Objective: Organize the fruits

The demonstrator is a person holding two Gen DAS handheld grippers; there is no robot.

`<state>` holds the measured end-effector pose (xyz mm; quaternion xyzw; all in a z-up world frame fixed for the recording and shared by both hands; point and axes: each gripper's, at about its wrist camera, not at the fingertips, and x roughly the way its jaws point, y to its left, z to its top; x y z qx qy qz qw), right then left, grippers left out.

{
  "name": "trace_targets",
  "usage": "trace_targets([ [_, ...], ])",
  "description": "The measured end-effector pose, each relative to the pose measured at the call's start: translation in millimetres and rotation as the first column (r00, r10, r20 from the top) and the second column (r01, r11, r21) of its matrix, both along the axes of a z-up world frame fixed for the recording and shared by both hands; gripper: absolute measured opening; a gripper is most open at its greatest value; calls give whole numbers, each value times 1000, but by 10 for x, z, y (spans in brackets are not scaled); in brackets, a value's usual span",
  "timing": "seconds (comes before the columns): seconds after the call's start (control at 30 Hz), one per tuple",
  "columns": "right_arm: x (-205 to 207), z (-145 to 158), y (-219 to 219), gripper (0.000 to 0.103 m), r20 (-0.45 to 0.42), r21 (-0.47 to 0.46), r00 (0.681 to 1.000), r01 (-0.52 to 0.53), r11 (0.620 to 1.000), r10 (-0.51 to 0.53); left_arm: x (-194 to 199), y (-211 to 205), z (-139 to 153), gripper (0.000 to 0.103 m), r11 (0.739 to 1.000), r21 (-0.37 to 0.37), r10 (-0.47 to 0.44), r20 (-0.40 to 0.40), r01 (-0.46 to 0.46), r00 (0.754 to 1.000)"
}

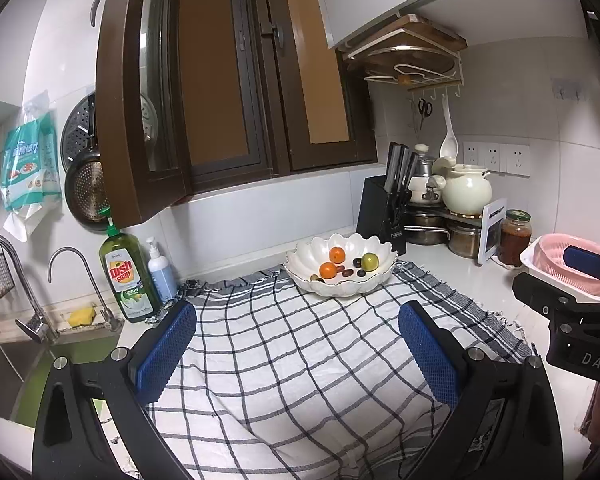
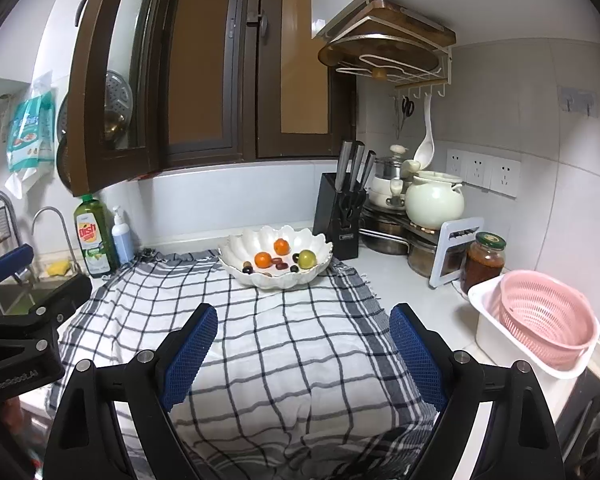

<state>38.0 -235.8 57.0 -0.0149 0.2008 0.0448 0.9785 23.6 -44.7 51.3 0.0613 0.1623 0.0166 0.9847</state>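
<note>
A white scalloped bowl (image 1: 374, 280) (image 2: 240, 254) stands at the far edge of a checked cloth (image 1: 284, 360) (image 2: 284, 360). It holds two oranges (image 1: 337, 255) (image 2: 263, 260), a green fruit (image 1: 369, 261) (image 2: 307, 258) and several small dark fruits (image 1: 348, 272) (image 2: 281, 266). My left gripper (image 1: 298, 350) is open and empty over the near cloth. My right gripper (image 2: 304, 356) is open and empty too, well short of the bowl. The right gripper also shows at the right edge of the left wrist view (image 1: 580, 316).
A pink colander (image 2: 544, 316) sits in a white tub (image 2: 486, 326) at right. A knife block (image 2: 336, 220), pots, a white pot (image 2: 434, 200) and a jar (image 2: 482, 264) stand behind. Dish soap (image 1: 128, 276) and the sink (image 1: 4, 376) are at left.
</note>
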Motion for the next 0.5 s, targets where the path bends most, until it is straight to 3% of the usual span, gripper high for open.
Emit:
trace_targets([
  [0.5, -81, 19, -24, 89, -1, 1, 1000, 2, 1000, -2, -106, -65, 3, 103, 1000, -17, -4, -6, 4, 1000],
])
